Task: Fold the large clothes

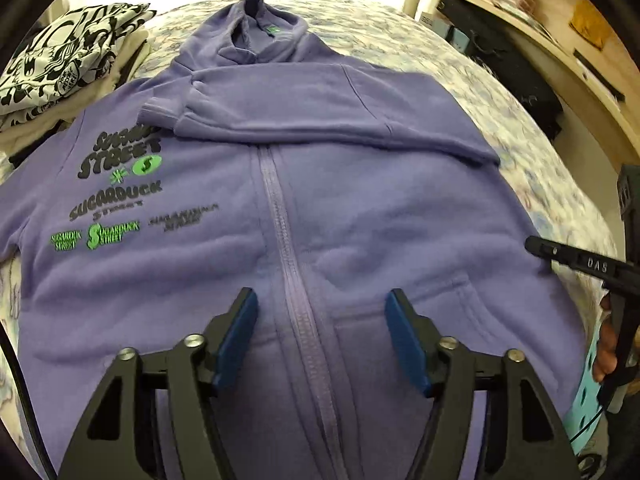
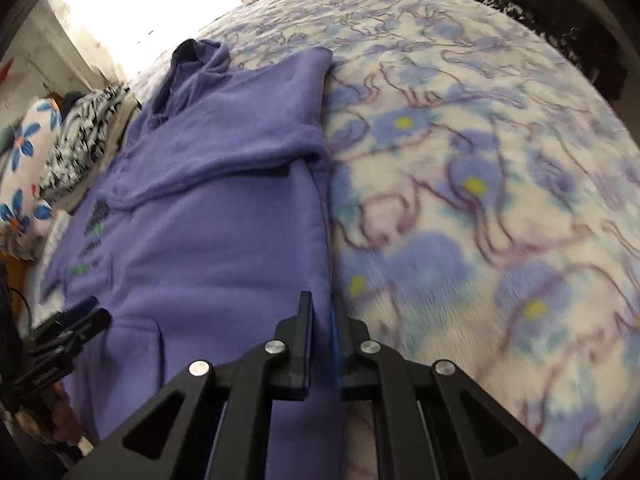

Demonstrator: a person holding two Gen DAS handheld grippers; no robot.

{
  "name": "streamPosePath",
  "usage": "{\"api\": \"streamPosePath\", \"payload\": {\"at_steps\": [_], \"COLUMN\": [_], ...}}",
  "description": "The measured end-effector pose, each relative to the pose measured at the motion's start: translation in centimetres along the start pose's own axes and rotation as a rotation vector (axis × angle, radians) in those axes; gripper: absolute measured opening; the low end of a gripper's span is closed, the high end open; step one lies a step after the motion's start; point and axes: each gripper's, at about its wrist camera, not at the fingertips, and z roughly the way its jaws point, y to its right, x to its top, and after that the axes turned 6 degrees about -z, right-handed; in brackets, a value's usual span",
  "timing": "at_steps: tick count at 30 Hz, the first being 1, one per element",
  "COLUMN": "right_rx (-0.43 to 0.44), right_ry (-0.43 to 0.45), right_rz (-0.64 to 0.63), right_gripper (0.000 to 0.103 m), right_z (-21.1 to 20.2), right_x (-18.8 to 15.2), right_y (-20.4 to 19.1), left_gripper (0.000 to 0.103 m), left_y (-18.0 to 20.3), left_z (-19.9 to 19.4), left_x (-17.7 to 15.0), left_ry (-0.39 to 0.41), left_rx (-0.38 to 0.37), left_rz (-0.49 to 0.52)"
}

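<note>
A purple zip hoodie (image 1: pixel 304 208) lies front up on the bed, hood at the far end, one sleeve folded across the chest. It has black and green lettering on one side. My left gripper (image 1: pixel 322 312) is open just above the lower front, its blue pads either side of the zipper. My right gripper (image 2: pixel 322 312) is shut on the hoodie's side edge (image 2: pixel 316 240) near the hem. The right gripper also shows at the right edge of the left wrist view (image 1: pixel 536 242), and the left gripper in the right wrist view (image 2: pixel 86 314).
The bed has a floral blue and white blanket (image 2: pixel 460 184). A stack of folded clothes, black-and-white print on top (image 1: pixel 68 64), sits left of the hoodie. A wooden shelf unit (image 1: pixel 560 32) stands to the right. A flowered pillow (image 2: pixel 24 168) lies at the far left.
</note>
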Motion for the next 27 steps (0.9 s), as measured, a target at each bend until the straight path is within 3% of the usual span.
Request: {"api": "streamPosePath", "payload": {"at_steps": [5,9,13,21,24,27], "right_rx": [-0.081,-0.091,-0.007,0.071,0.086,-0.009], "right_ry": [0.028,0.085,0.104,0.166,0.141,0.078], "right_rz": [0.035,0.015,-0.016,-0.109,-0.113,-0.074], "right_gripper": [0.012,0.017,0.017,0.017,0.017,0.017], "right_z": [-1.2,-2.2,-0.9,2.3,4.6,7.1], "right_x": [0.4,1.9,4.0,9.4,11.8,12.7], "right_y": [-1.1,-3.5,-6.9,-15.0,-15.6,-13.6], "left_gripper": [0.068,0.068,0.069,0.070,0.070,0.070], "left_y": [1.2,1.2,0.3,-2.6,-4.2,-6.4], "left_z": [-0.5,-2.6,-4.7,-5.4,-4.6,-3.9], "left_x": [-1.2,-1.5,-1.3,2.3,4.1,4.9], "left_ry": [0.031,0.057,0.122,0.208,0.219,0.206], "left_rx": [0.059,0.016,0.029,0.158,0.219,0.237], "left_rz": [0.089,0.087,0.072,0.035,0.006,-0.058]}}
